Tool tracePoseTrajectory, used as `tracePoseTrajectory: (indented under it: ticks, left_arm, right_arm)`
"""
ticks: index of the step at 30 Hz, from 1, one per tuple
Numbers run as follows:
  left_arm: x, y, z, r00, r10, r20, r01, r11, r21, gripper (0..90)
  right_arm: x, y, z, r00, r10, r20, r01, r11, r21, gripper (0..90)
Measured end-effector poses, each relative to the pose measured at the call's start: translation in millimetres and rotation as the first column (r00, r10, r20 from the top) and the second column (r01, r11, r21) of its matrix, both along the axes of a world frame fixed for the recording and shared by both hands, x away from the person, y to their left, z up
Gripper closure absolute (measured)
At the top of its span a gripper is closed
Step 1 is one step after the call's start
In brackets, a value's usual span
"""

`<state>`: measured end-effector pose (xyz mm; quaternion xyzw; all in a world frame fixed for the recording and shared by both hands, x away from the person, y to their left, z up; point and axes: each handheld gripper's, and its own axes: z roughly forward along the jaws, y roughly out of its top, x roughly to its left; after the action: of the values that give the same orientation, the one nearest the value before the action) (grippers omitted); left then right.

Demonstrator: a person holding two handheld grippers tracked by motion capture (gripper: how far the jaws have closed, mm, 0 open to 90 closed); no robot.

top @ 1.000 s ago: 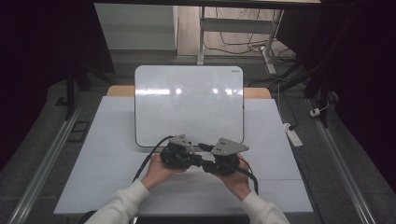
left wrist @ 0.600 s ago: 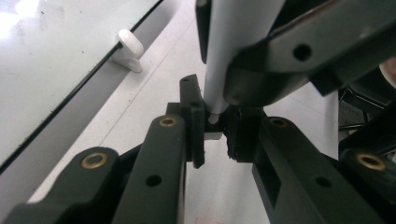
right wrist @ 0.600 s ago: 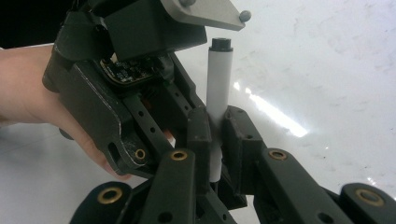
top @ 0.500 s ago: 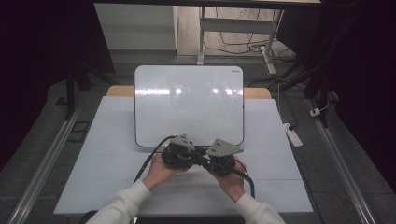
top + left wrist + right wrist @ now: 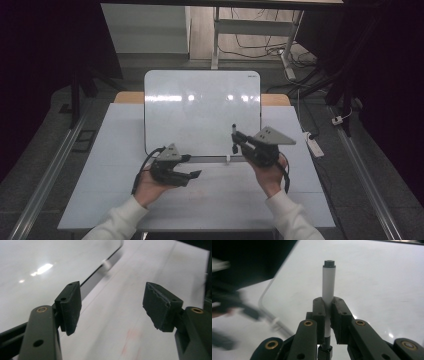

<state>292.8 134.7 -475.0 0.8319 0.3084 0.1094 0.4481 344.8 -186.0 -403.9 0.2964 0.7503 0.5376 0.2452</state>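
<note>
White table, whiteboard lying on it, its corner mark too small to read.
Right gripper clamps a white marker over the board; left gripper, jaws just opened, holds nothing.

White marker with black tip, glossy white board (dark-edged) — pale table, black jaws.

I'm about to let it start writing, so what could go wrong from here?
The right gripper clamps the white marker with a black end on a small patch near one end, so pressing on the glossy whiteboard could tilt it or push it back through the pads. The left gripper has just been opening with nothing between its jaws, so the board, propped on the white table, could shift unheld.
</note>
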Motion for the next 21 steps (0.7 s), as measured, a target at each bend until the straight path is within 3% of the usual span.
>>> tracePoseTrajectory:
  ticks: [5, 9, 12, 16, 21]
  left_arm:
    - [-14.7, 39.9, -6.6, 0.9961, 0.088, -0.005, -0.087, 0.9961, 0.015, 30.7]
    - [-25.4, 65.2, -12.6, 0.9896, 0.143, -0.016, -0.143, 0.9897, 0.0, 30.9]
    - [-31.9, 76.3, -16.7, 0.9854, 0.17, -0.015, -0.17, 0.9855, -0.002, 31.1]
    - [-37.9, 84.9, -22.3, 0.9798, 0.2, 0.0, -0.2, 0.9791, 0.04, 31.3]
    - [-40.3, 93.3, -26.5, 0.9746, 0.224, -0.007, -0.224, 0.974, 0.036, 31.6]
  right_arm:
    - [37.4, -17.3, 20.1, 0.9937, -0.107, -0.034, 0.107, 0.994, 0.002, 80.7]
    - [62.5, -24.9, 35.1, 0.9843, -0.168, -0.056, 0.168, 0.986, 0.005, 80.7]
    - [80.5, -25.7, 43.5, 0.9771, -0.199, -0.075, 0.199, 0.98, -0.009, 80.7]
    - [104.9, -23.1, 50.1, 0.9663, -0.235, -0.105, 0.232, 0.972, -0.039, 80.7]
    - [134.1, -16.5, 51.2, 0.9541, -0.268, -0.134, 0.259, 0.963, -0.081, 80.7]
